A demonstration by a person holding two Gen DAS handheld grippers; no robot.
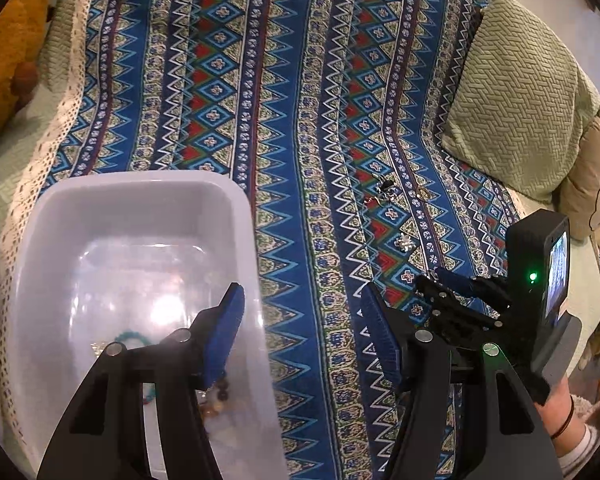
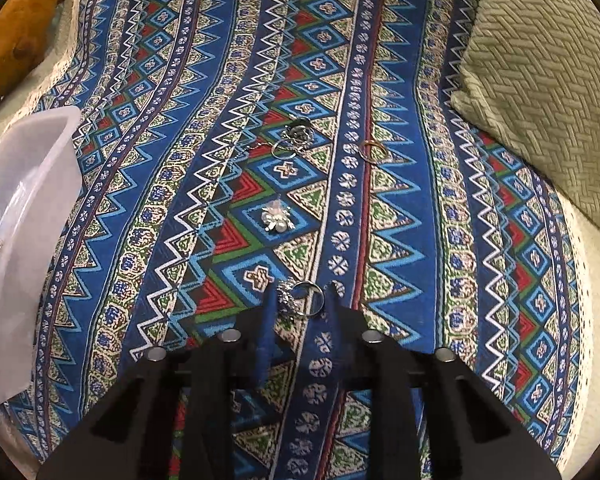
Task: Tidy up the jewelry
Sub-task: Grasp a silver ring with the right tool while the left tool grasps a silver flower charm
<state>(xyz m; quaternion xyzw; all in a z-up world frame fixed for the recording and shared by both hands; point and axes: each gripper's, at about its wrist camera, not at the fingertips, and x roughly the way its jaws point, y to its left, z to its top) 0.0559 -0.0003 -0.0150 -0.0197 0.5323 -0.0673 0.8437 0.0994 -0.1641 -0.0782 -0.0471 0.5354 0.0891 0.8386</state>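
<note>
A silver ring with a sparkly ornament (image 2: 302, 297) lies on the patterned cloth between the blue fingertips of my right gripper (image 2: 300, 300); the jaws stand narrowly apart around it. Beyond it lie a pearl brooch (image 2: 277, 218), a silver cluster with rings (image 2: 294, 138) and a gold ring (image 2: 374, 151). My left gripper (image 1: 300, 332) is open, its left finger over the clear plastic bin (image 1: 140, 216), which holds a teal bead bracelet (image 1: 134, 336) and brown beads (image 1: 218, 398). The right gripper (image 1: 456, 292) shows low on the cloth in the left wrist view.
The blue patterned cloth (image 2: 400, 208) covers a bed with lace edging. A green woven pillow (image 1: 516, 96) lies at the right, also in the right wrist view (image 2: 548, 88). A beige cushion (image 1: 592, 176) sits beyond it. An orange-brown plush (image 1: 8, 52) is at far left.
</note>
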